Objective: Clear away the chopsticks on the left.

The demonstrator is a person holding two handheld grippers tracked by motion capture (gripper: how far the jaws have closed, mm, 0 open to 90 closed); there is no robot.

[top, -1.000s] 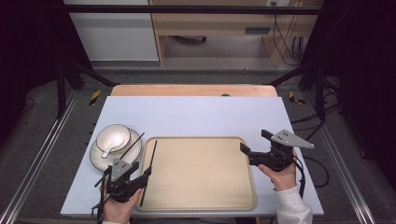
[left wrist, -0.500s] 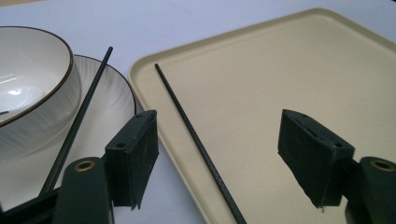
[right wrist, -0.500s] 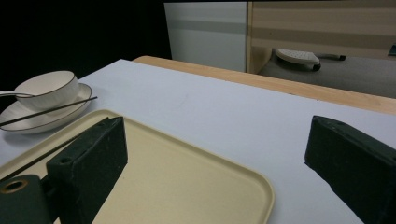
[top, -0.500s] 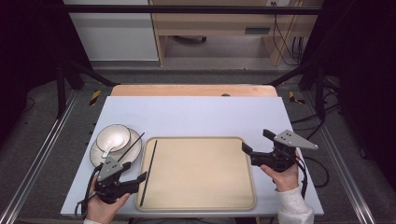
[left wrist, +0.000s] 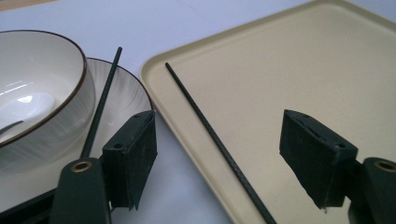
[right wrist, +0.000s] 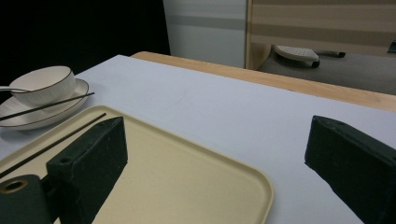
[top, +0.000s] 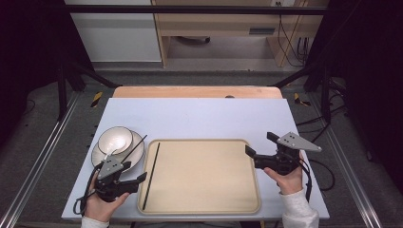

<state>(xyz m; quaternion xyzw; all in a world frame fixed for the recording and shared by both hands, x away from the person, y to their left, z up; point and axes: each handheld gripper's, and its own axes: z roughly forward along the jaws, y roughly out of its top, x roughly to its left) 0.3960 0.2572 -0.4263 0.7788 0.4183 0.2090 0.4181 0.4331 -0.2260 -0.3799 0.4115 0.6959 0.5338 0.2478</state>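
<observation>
Since the earlier frame our left gripper has drawn back toward the left near corner of the table, and its jaws have just been opening; they now stand apart with nothing pressed between them. One black chopstick lies free on the beige tray, along its left inner edge, reaching from the far rim almost to the near rim. We see it in the left gripper view passing between the two pads without touching them. A second chopstick rests tilted across the plate, beside the white bowl with the dark rim; a spoon lies inside this bowl.

Our right gripper hovers at the right edge of the tray, jaws wide apart and empty. Most of the tray floor is bare, so there is free room between the chopstick and the right rim. Plate and tray stand just beside each other; we cannot tell whether they touch.

Under everything is a pale blue table top with a wooden strip at the far side. Beyond it we see grey floor, a wooden cabinet and cables
</observation>
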